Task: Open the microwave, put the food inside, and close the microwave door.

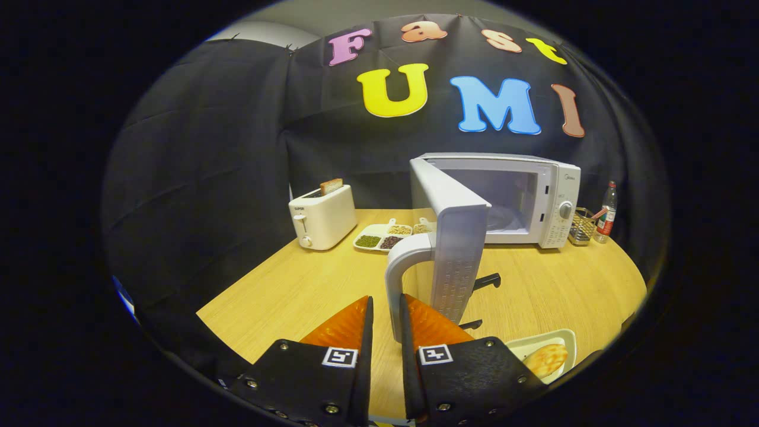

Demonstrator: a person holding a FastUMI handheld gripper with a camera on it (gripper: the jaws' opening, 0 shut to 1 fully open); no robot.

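Note:
The white microwave (554, 198) stands at the back of the wooden table (296, 296), its cavity (501, 201) showing. Its door (456, 255) is swung wide open toward me, edge-on. The door's white handle (394, 279) runs down between my fingers, and my gripper (386, 323) is shut on its lower part, both pads against it. The food, a round flat bread (548, 359), lies on a white plate (566, 338) on the table just right of my right finger.
A white toaster (323, 216) with a slice of toast (331, 186) stands back left. A divided tray of beans (385, 236) lies between it and the microwave. A wire basket (583, 226) and a bottle (606, 212) stand right of the microwave.

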